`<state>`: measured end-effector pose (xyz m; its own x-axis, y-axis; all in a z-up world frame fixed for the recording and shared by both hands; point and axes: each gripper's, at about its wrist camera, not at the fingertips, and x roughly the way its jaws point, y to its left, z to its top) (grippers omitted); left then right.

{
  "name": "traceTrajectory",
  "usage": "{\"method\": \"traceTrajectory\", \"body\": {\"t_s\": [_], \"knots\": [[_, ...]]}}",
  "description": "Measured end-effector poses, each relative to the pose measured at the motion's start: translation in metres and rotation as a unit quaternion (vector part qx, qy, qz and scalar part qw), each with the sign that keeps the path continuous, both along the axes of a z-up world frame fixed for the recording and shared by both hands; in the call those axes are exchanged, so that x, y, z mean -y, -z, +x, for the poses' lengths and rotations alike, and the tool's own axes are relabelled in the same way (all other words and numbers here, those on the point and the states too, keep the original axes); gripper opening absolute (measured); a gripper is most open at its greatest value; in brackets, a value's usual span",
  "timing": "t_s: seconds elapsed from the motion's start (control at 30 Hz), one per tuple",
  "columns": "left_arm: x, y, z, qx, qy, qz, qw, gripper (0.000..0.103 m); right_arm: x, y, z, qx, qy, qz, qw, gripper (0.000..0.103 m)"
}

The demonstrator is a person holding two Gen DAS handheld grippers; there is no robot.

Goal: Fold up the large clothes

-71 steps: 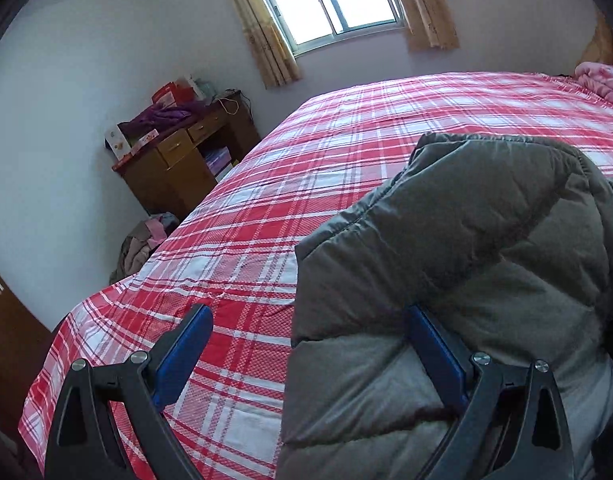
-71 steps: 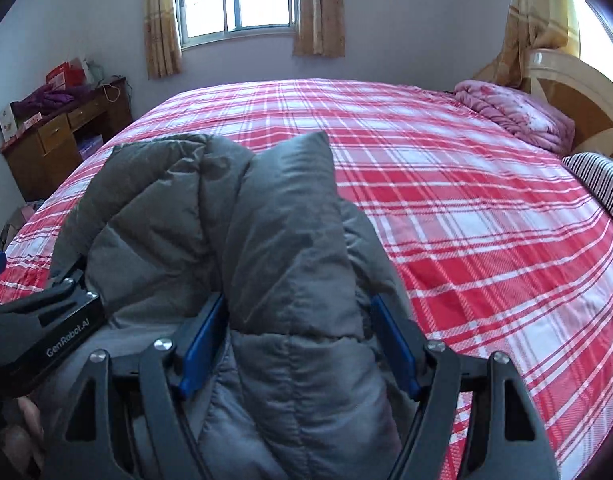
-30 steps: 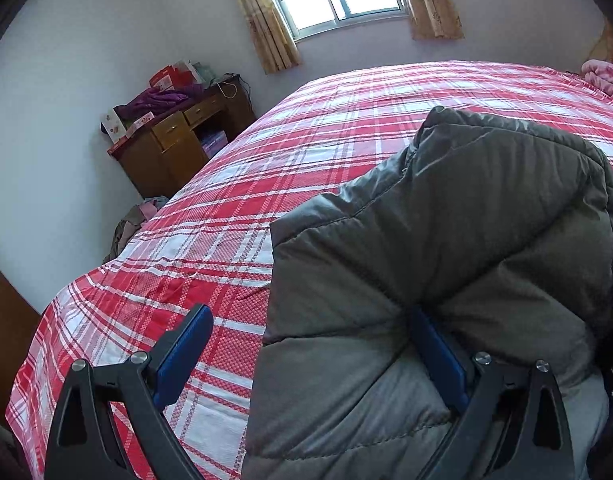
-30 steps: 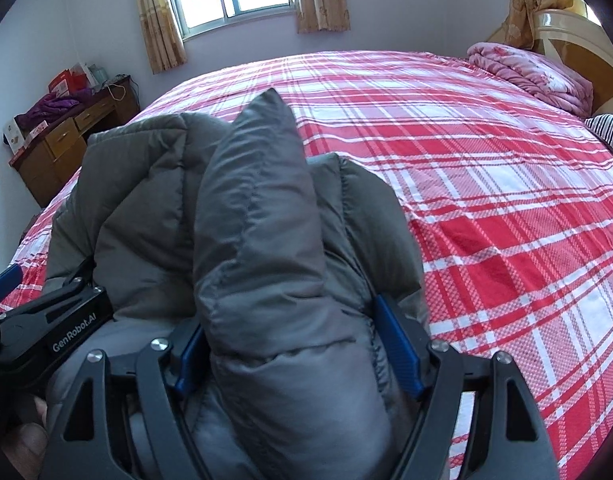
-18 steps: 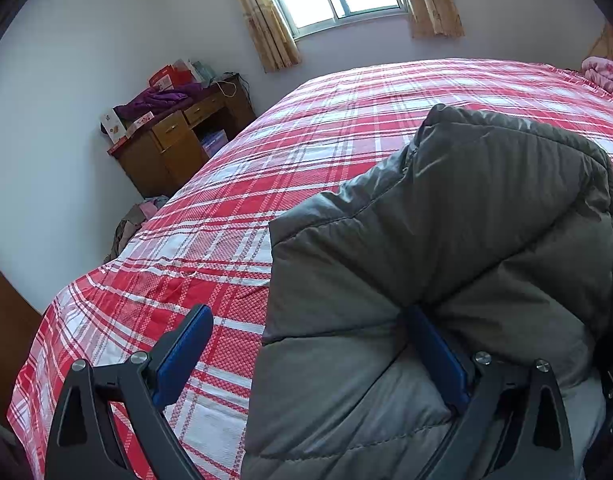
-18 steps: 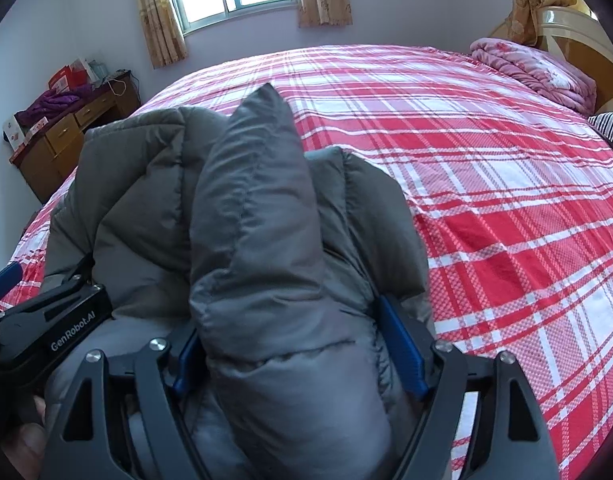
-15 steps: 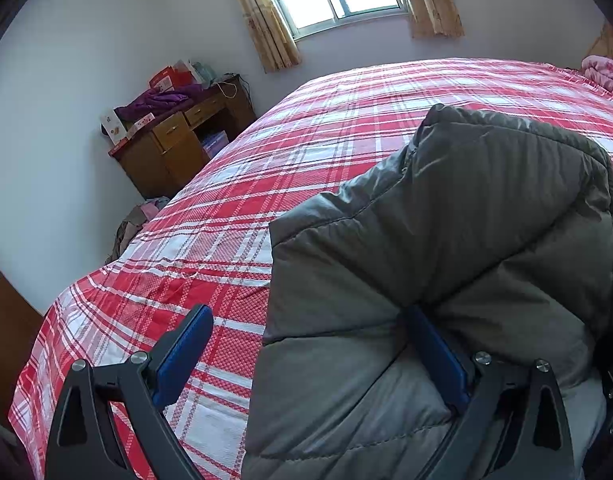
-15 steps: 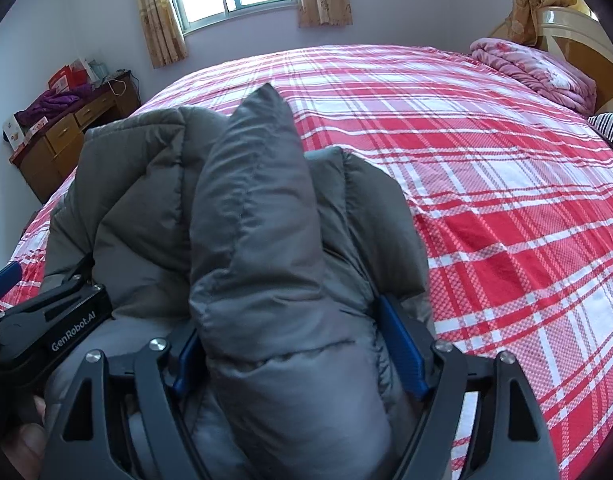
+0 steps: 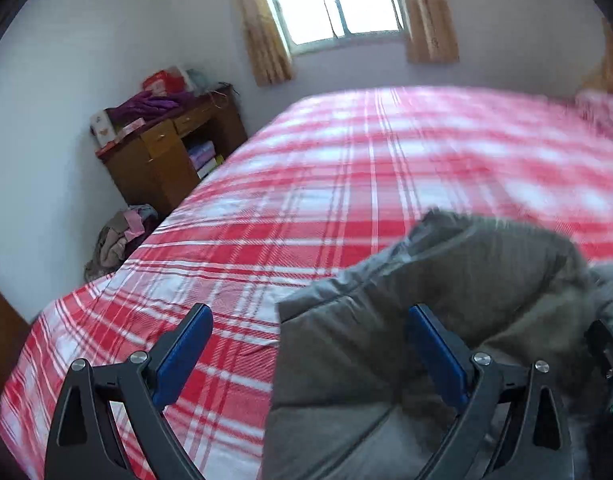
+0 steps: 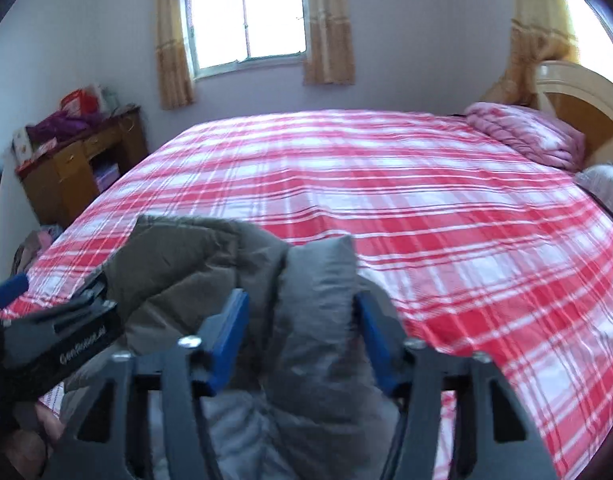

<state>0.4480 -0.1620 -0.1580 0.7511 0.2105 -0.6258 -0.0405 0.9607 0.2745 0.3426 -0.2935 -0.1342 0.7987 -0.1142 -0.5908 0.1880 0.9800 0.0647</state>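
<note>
Our grey quilted puffer jacket (image 10: 234, 280) sits bunched at the near edge of the red-and-white plaid bed (image 10: 426, 208). The right tool (image 10: 300, 332) has just been closing on a thick fold and now pinches it, while the left tool (image 9: 306, 344) stands spread, one blue pad against the padding. We reckon that slick, springy fold could squeeze out, and with one side unheld the bundle may flop open.

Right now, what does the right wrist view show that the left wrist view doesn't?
Right wrist only: headboard, pink quilt, and the left gripper from outside. Left wrist only: clothes heap on the floor, clearly seen. Both: grey puffer jacket on the red plaid bed, window, wooden desk.
</note>
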Motion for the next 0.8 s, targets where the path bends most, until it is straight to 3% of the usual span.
{"method": "traceTrajectory", "body": {"t_s": [0.03,0.2,0.43,0.67,0.8], "knots": [[0.001,0.009,0.007,-0.010,-0.002,0.011,0.9999,0.098,0.002,0.007,0.006,-0.012,-0.001,0.006,1.000,0.049],[0.001,0.022,0.011,-0.021,-0.007,-0.016,0.9996,0.099,0.025,0.036,0.018,-0.051,-0.003,0.068,0.996,0.049],[-0.005,0.033,0.017,-0.032,-0.014,-0.035,0.9988,0.101,0.024,0.046,0.021,-0.061,-0.010,0.076,0.995,0.049],[-0.001,0.039,0.019,-0.033,-0.016,-0.028,0.9990,0.102,0.026,0.054,0.027,-0.075,-0.011,0.088,0.993,0.050],[-0.005,0.035,0.023,-0.065,-0.002,-0.040,0.9971,0.102,0.024,0.056,0.029,-0.085,-0.010,0.078,0.993,0.050]]}}
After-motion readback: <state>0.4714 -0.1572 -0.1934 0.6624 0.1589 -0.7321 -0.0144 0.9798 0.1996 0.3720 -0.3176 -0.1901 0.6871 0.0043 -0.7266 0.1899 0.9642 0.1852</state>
